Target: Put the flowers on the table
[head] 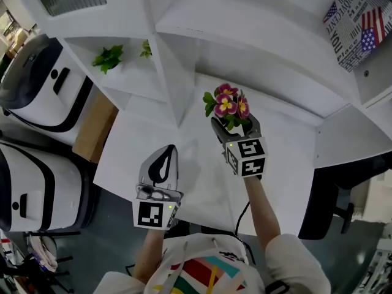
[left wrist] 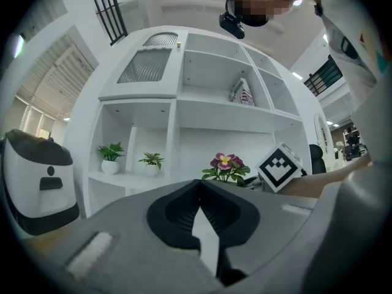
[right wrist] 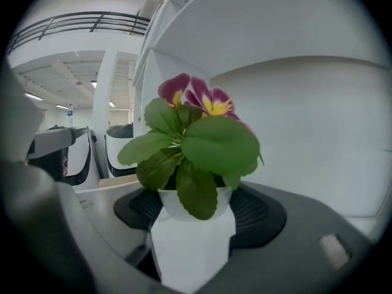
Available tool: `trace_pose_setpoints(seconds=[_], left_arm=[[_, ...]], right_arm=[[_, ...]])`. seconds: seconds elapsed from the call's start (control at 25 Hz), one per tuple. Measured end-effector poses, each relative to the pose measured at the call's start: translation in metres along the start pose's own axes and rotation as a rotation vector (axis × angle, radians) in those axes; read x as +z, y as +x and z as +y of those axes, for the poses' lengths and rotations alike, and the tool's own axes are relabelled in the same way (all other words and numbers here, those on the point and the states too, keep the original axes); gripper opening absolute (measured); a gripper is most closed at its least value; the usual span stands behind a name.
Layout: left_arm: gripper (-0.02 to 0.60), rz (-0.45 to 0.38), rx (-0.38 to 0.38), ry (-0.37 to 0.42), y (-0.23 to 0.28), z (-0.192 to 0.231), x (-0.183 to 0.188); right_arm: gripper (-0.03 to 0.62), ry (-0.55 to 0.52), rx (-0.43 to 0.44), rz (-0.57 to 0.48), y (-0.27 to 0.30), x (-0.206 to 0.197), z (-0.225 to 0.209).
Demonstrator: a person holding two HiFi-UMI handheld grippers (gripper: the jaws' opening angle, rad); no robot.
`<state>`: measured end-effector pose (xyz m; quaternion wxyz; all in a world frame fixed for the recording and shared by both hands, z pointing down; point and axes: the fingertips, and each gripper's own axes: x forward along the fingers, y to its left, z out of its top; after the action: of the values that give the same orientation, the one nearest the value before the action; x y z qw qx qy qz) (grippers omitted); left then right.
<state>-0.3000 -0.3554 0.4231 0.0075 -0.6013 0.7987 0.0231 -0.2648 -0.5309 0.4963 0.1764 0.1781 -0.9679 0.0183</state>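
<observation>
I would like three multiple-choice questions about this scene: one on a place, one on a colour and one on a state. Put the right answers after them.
1. Where do the two small green plants stand?
A. In a compartment of the white shelf
B. On the floor
C. On a chair

2. What colour are the petals of the flowers in the white pot?
A. Blue
B. Purple-red with yellow centres
C. All white

3. How does the left gripper stand?
A. Wide open
B. Closed on the pot
C. Jaws together, nothing between them

Answers: 1 A, both plants stand side by side on the shelf board. 2 B, the right gripper view shows the petals closely. 3 C, its pads meet, and it is the right gripper that holds the pot.
</observation>
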Motion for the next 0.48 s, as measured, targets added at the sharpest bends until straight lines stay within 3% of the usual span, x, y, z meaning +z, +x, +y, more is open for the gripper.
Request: trace_pose_setpoints(seconds=[0.48], left_arm=[[0.005,0.070,0.095,-0.003,-0.005,0.025,-0.025]], right_arm=[[0.328,0.005,0.074,0.176,0.138,-0.062,-0.030]])
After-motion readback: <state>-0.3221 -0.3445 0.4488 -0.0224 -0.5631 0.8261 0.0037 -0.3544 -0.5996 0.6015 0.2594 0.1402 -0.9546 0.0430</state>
